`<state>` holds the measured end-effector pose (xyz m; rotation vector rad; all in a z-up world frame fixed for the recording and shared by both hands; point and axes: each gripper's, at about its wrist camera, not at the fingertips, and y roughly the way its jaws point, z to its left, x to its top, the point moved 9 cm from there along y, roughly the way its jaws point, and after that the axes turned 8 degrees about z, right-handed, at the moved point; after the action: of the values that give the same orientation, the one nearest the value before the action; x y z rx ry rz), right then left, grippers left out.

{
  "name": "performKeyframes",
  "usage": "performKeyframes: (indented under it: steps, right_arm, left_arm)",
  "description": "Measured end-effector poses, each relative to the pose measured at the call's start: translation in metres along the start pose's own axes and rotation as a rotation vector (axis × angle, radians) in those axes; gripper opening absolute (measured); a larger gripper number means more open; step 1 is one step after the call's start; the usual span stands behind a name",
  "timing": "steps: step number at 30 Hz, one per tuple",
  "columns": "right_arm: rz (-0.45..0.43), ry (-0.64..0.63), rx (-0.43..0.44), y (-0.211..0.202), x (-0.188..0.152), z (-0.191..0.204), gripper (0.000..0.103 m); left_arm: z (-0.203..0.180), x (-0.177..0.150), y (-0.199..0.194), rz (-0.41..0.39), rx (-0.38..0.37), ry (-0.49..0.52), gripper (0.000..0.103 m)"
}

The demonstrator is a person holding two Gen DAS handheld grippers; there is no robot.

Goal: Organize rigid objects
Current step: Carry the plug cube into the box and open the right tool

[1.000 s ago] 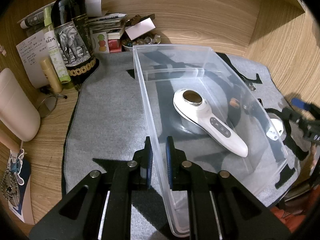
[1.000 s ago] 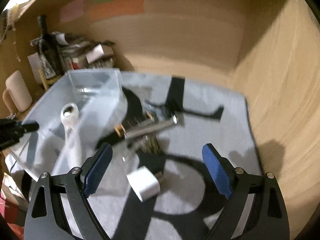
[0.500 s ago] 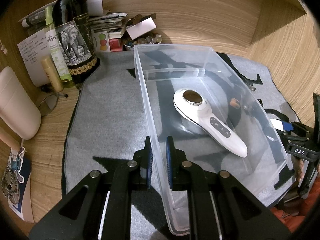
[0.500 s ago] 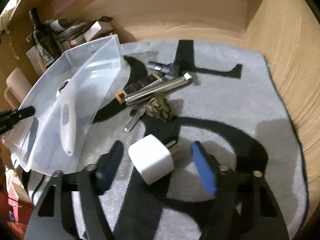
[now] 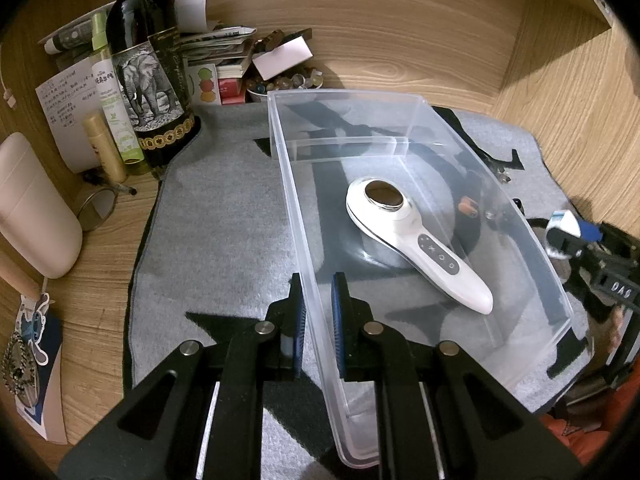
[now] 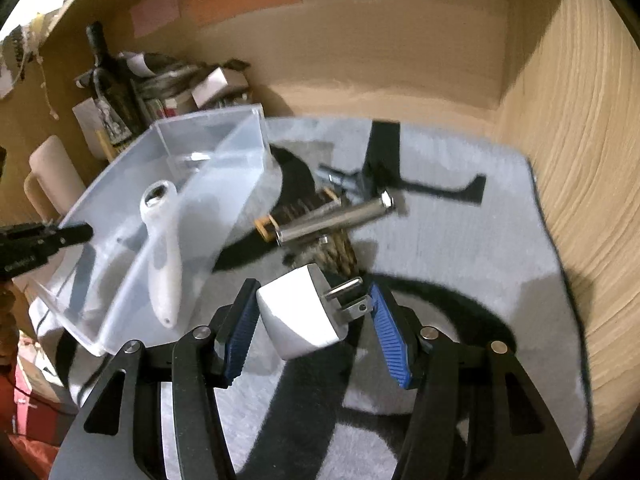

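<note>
Now the white plug adapter (image 6: 306, 312) sits between the right gripper's (image 6: 310, 324) jaws.
Those jaws have just been closing: one pad meets the white body, the other the metal prongs, gripping it above the grey mat (image 6: 460, 240). The left gripper (image 5: 318, 320) is clamped on the clear bin's (image 5: 532, 240) near wall; a white handheld device (image 5: 408, 236) lies inside.

A bin (image 5: 400, 128) stands on a mat (image 5: 224, 232) on the counter (image 5: 100, 264), with a handheld device (image 5: 416, 244) lying inside it. Left of the bin, at the back corner, a bottle (image 5: 148, 72) stands among papers and small tubes. Right of the bin, a plug adapter (image 6: 304, 316) sits between the right gripper's (image 6: 312, 320) jaws, seemingly lifted off the mat; behind it lies a metal cylinder (image 6: 332, 220) across a heap of small items. The left gripper (image 5: 318, 320) straddles the bin's near wall.
</note>
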<state>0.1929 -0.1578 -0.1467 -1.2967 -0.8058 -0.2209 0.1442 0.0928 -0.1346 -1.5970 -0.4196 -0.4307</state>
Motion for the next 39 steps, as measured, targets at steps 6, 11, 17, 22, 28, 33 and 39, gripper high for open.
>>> performKeyframes:
  steps: [6,11,17,22,28,33,39]
  right_arm:
    - [-0.073,-0.042,0.001,-0.016,0.031,0.014,0.052]
    - [-0.133,-0.076,0.021,-0.026,0.06,0.03,0.052]
    - [-0.195,-0.126,0.071,-0.034,0.092,0.06,0.052]
    - [-0.202,-0.18,0.096,-0.027,0.106,0.084,0.052]
    - [-0.153,-0.232,0.11,-0.001,0.113,0.102,0.052]
    - [-0.093,-0.267,0.101,0.025,0.112,0.11,0.052]
    - [-0.021,-0.294,0.072,0.054,0.111,0.111,0.052]
  left_arm:
    - [0.0,0.0,0.0,0.0,-0.001,0.0,0.012]
    - [-0.001,0.001,-0.001,0.001,-0.001,-0.003,0.012]
    - [-0.001,0.0,-0.002,0.001,-0.003,-0.004,0.012]
    - [-0.004,-0.001,-0.003,0.002,-0.007,-0.008,0.012]
    - [-0.007,0.0,-0.003,0.003,-0.015,-0.016,0.012]
    - [-0.005,0.001,-0.003,0.005,-0.016,-0.015,0.012]
    - [-0.005,0.002,-0.002,0.005,-0.017,-0.016,0.012]
